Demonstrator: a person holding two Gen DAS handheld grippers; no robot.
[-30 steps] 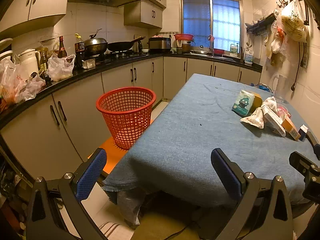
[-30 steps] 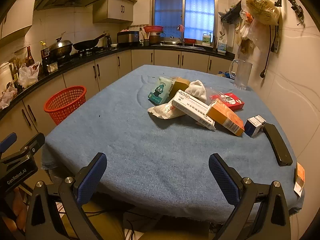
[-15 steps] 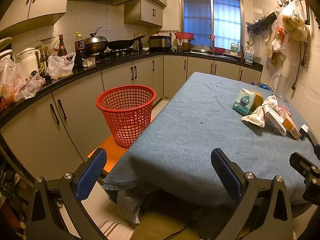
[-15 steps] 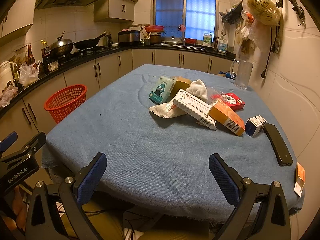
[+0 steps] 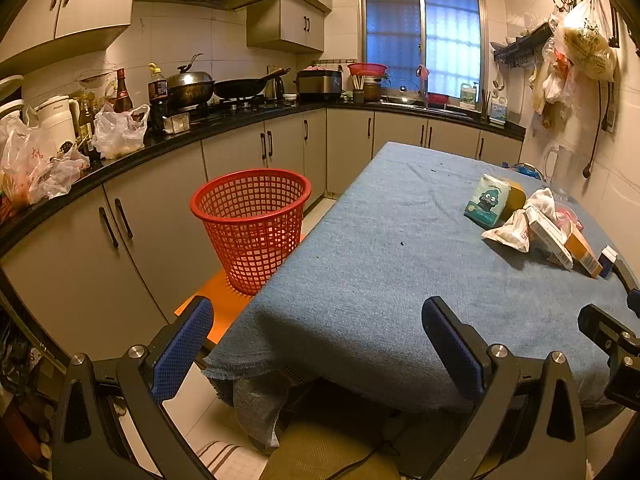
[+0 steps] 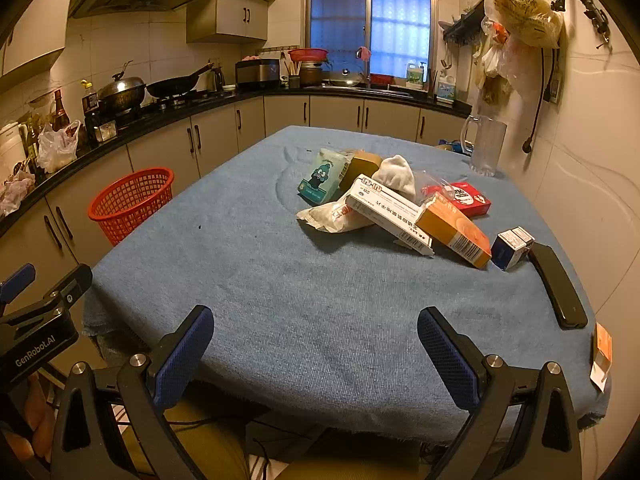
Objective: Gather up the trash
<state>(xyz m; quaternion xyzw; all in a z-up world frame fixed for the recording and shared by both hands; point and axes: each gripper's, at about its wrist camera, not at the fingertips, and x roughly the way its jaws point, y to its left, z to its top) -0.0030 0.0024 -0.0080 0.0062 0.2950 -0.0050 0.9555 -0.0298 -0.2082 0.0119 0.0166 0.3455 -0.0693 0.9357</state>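
Observation:
A pile of trash lies on the blue-clothed table (image 6: pixel 320 300): a teal tissue pack (image 6: pixel 322 178), a crumpled white wrapper (image 6: pixel 334 216), a long white box (image 6: pixel 386 210), an orange box (image 6: pixel 454 230), a red box (image 6: pixel 466 198) and a small blue box (image 6: pixel 512 248). The pile also shows in the left wrist view (image 5: pixel 532 224). A red mesh basket (image 5: pixel 252 224) stands on an orange stool left of the table. My left gripper (image 5: pixel 316 344) is open and empty at the table's near left corner. My right gripper (image 6: pixel 316 352) is open and empty at the near edge.
A black remote-like bar (image 6: pixel 558 284) and an orange tag (image 6: pixel 602 350) lie at the table's right edge. A clear jug (image 6: pixel 486 146) stands at the far right. Counters with pans and plastic bags (image 5: pixel 120 132) run along the left wall.
Both grippers have edged slightly forward toward the table. Both stay open and nothing on the table has moved.

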